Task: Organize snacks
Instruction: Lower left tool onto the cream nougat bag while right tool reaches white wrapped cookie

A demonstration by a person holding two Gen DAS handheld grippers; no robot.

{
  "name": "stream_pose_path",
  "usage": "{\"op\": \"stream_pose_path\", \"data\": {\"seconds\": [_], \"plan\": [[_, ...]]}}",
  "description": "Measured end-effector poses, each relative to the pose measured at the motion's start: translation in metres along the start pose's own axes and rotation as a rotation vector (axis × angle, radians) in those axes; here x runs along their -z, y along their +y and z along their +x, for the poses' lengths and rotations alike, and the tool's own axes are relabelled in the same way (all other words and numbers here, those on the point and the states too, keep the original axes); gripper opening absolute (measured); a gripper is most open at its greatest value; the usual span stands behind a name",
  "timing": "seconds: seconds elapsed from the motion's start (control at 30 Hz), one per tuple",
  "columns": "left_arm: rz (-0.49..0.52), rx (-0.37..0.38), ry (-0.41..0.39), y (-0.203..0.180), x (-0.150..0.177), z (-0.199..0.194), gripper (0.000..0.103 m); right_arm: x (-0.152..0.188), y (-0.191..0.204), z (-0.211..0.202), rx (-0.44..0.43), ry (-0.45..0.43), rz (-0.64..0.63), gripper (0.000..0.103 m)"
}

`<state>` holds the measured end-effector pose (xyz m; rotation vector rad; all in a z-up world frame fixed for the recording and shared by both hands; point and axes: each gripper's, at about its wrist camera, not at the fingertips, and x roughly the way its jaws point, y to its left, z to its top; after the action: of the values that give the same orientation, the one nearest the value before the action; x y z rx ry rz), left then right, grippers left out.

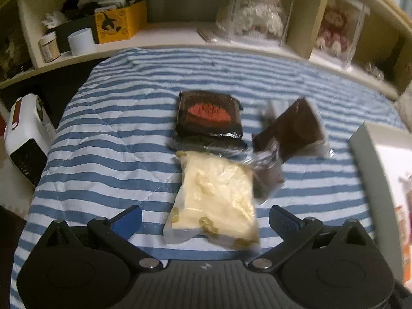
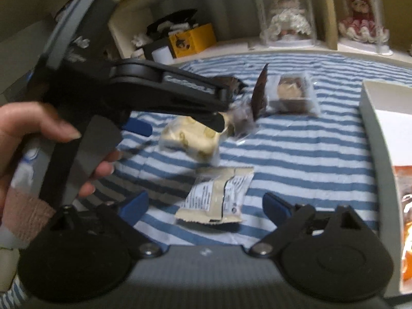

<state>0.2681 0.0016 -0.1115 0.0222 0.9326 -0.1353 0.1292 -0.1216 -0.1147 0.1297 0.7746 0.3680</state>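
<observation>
Both grippers, left (image 1: 204,220) and right (image 2: 204,204), jaws spread; crinkly cream packet (image 1: 216,200) on striped quilt (image 1: 103,128).

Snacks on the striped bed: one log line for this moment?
left claw: open, over cream packet | right claw: open, over label-side packet | box: right
</observation>
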Motion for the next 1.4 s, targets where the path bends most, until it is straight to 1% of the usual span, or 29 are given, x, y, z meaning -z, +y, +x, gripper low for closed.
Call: {"op": "stream_pose_path", "data": {"seconds": [0.03,0.07,0.1,0.13,0.2,0.23,0.3,0.33,0.37,0.43,0.5,0.53,0.57,0.6,0.63,0.7,0.83,0.93,1.0,1.03,1.1,1.13,1.2,1.23,1.33,1.37,1.4], "plan": [[0.012,-0.007,0.005,-0.001,0.000,0.004,0.103,0.001,0.000,0.003,0.004,0.005,-0.001,0.092],[0.021,-0.012,0.009,-0.001,0.000,0.007,0.103,0.003,0.000,0.004,0.007,0.009,0.003,0.087],[0.028,-0.015,0.011,-0.002,-0.001,0.009,0.103,0.003,-0.002,0.005,0.006,0.012,0.009,0.079],[0.032,-0.019,0.012,-0.003,-0.001,0.011,0.103,0.003,-0.004,0.006,0.009,0.019,0.020,0.076],[0.042,-0.027,0.007,-0.005,-0.001,0.013,0.103,0.002,-0.008,0.008,0.016,0.048,0.029,0.057],[0.052,-0.029,0.004,-0.006,-0.001,0.014,0.103,0.002,-0.011,0.006,0.006,0.057,0.034,0.053],[0.078,-0.037,-0.001,-0.008,0.000,0.015,0.103,0.002,-0.017,0.001,-0.011,0.070,0.046,0.040],[0.089,-0.047,-0.003,-0.009,0.001,0.015,0.103,0.002,-0.019,-0.002,-0.017,0.078,0.044,0.036],[0.098,-0.052,-0.003,-0.009,0.001,0.016,0.103,0.001,-0.020,-0.005,-0.022,0.085,0.040,0.028],[0.103,-0.048,-0.007,-0.009,0.003,0.016,0.101,0.001,-0.020,-0.008,-0.023,0.092,0.032,0.027],[0.090,-0.036,-0.012,-0.007,0.004,0.014,0.097,0.001,-0.022,-0.015,-0.018,0.091,0.021,0.019],[0.080,-0.027,-0.013,-0.005,0.005,0.013,0.096,0.000,-0.023,-0.017,-0.013,0.093,0.018,0.017],[0.073,-0.021,-0.014,-0.005,0.005,0.012,0.093,0.000,-0.024,-0.019,-0.002,0.095,0.012,0.011],[0.068,-0.018,-0.017,-0.005,0.005,0.011,0.089,0.000,-0.025,-0.023,0.009,0.095,0.006,0.009],[0.064,-0.015,-0.024,-0.005,0.005,0.010,0.086,-0.001,-0.030,-0.023,0.018,0.094,0.006,0.009],[0.052,-0.007,-0.030,-0.005,0.004,0.008,0.078,-0.002,-0.034,-0.028,0.025,0.096,0.013,0.008],[0.047,-0.005,-0.031,-0.004,0.006,0.006,0.073,-0.004,-0.045,-0.035,0.067,0.092,0.028,0.008],[0.034,0.002,-0.017,-0.001,0.006,0.002,0.069,-0.005,-0.050,-0.036,0.071,0.073,0.048,0.009],[0.027,0.009,-0.010,0.002,0.006,-0.001,0.065,-0.005,-0.050,-0.036,0.057,0.059,0.066,0.013],[0.021,0.012,-0.007,0.002,0.007,-0.003,0.065,-0.006,-0.052,-0.033,0.044,0.055,0.076,0.016],[0.011,0.016,0.004,0.003,0.008,-0.005,0.064,-0.005,-0.047,-0.029,0.002,0.074,0.073,0.047],[0.003,0.017,0.013,0.004,0.008,-0.006,0.064,-0.004,-0.044,-0.027,-0.007,0.078,0.064,0.051],[-0.019,0.017,0.031,0.004,0.010,-0.009,0.064,-0.002,-0.040,-0.023,-0.023,0.090,0.055,0.053],[-0.033,0.019,0.040,0.005,0.012,-0.011,0.064,-0.002,-0.041,-0.020,-0.031,0.097,0.071,0.053],[-0.068,0.022,0.075,0.007,0.016,-0.017,0.064,0.000,-0.047,-0.013,-0.051,0.091,0.156,0.053],[-0.075,0.016,0.087,0.008,0.017,-0.020,0.064,0.000,-0.047,-0.012,-0.041,0.083,0.169,0.055],[-0.079,0.008,0.098,0.009,0.018,-0.023,0.064,-0.001,-0.047,-0.012,-0.025,0.072,0.173,0.060]]}}
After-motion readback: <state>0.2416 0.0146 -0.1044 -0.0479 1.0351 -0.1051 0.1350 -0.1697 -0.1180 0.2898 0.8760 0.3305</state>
